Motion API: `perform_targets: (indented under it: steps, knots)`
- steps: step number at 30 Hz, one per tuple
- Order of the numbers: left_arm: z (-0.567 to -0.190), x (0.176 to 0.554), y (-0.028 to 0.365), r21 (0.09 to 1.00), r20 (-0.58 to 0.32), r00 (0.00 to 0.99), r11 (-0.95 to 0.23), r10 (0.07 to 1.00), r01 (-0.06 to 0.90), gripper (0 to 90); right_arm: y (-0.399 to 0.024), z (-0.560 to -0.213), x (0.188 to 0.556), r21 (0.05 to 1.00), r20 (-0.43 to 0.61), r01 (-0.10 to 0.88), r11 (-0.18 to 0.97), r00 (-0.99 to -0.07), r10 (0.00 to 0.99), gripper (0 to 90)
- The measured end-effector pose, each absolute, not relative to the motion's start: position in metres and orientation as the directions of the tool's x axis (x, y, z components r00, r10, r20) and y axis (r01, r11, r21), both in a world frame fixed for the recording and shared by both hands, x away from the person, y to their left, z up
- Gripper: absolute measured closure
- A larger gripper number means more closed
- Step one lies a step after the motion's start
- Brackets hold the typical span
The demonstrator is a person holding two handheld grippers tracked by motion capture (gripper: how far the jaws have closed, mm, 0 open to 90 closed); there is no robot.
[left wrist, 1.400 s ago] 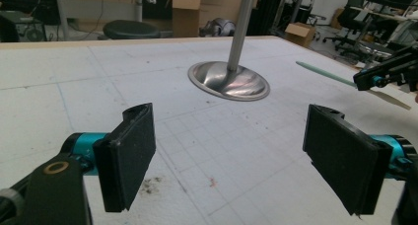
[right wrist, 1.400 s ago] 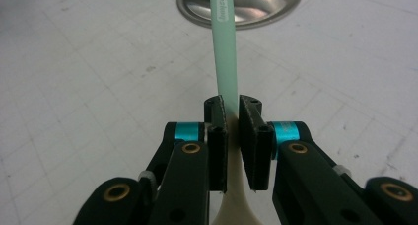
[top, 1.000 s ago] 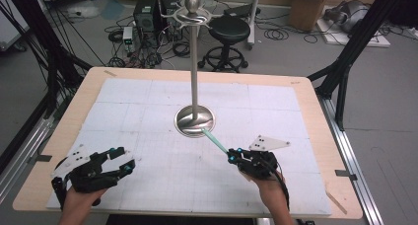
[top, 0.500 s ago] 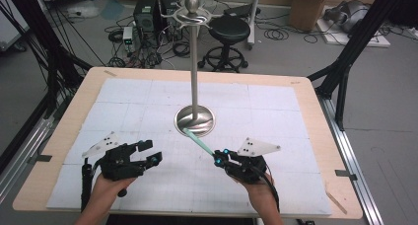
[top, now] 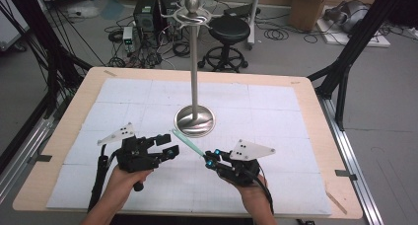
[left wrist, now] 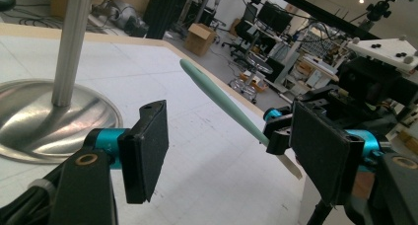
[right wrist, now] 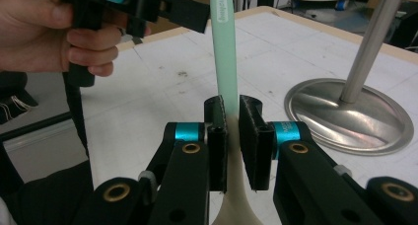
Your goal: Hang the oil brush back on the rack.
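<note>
I'm clamping the mint-green spatula (right wrist: 225,47) in my right gripper (right wrist: 231,131) at lower centre; my left gripper (left wrist: 231,151) is hanging released beside it.

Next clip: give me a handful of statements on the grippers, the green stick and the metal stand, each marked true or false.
1. The right hand-held gripper is clamped on the mint-green stick. True.
2. The left hand-held gripper is also clamped on the stick. False: its jaws stand apart, holding nothing.
3. The metal stand lies tipped over on the table. False: it stands upright on its round base.
4. The stick's free end points toward the stand's base. True.
5. A black stool sits on the floor beyond the table. True.
</note>
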State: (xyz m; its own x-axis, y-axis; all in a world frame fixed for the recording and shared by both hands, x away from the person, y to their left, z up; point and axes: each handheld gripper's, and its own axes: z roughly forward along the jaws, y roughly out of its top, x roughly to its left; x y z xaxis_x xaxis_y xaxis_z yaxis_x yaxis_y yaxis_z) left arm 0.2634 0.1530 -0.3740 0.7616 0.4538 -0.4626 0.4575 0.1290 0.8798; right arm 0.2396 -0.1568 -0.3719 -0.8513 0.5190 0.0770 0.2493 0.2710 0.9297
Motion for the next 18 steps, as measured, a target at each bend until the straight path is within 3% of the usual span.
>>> perform_targets:
  steps: [18]
  knots:
    - [-0.374,0.267,0.140,0.829,-0.552,0.724,0.175,0.413,0.532,40.1,-0.144,-0.369,0.233,0.937,0.038,0.206,0.283,-0.863,0.503,81.9]
